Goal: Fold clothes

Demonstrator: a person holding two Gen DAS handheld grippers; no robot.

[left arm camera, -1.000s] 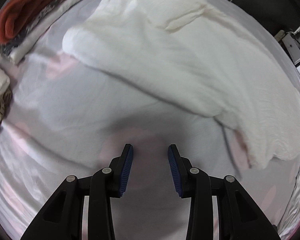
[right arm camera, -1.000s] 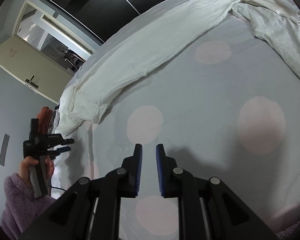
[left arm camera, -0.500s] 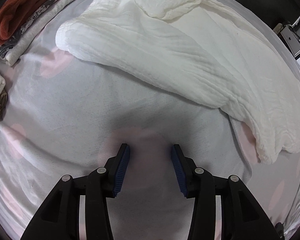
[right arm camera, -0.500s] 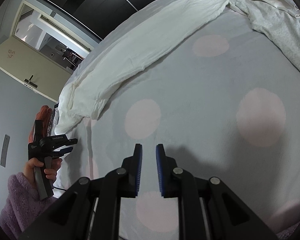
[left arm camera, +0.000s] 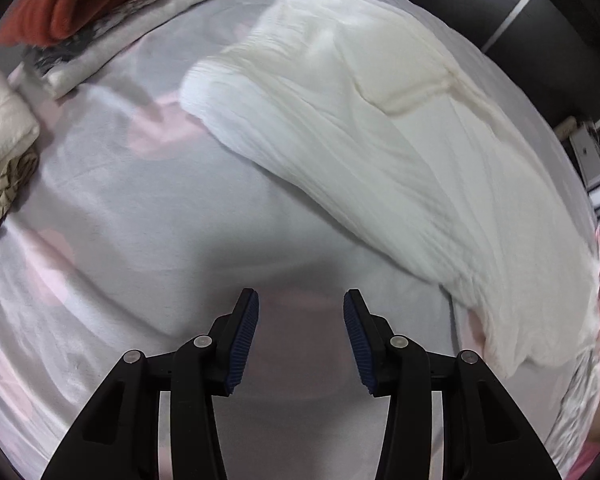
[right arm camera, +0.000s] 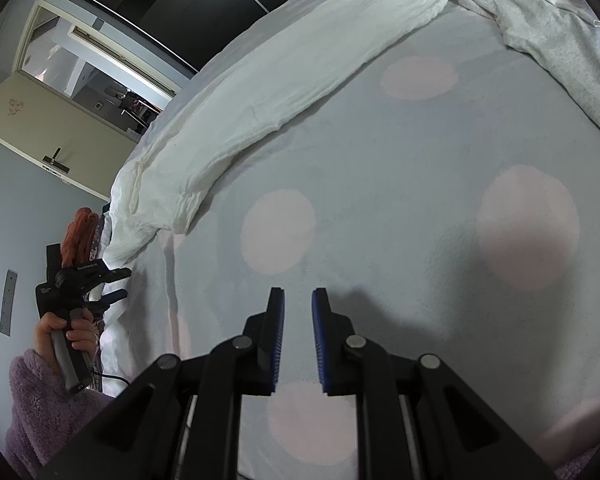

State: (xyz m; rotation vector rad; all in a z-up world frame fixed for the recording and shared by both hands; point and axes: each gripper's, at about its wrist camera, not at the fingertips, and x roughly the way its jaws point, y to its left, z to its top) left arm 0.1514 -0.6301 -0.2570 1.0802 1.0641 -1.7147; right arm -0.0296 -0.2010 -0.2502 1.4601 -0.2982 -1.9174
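Left wrist: folded clothes stack beyond the white garment.

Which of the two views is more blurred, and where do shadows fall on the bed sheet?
Left wrist view: motion blur smears the white garment and the folded pile; a dark shadow lies on the sheet ahead of the left gripper. Right wrist view: sharp; a soft shadow lies right of the right gripper; strong fisheye bending in both.
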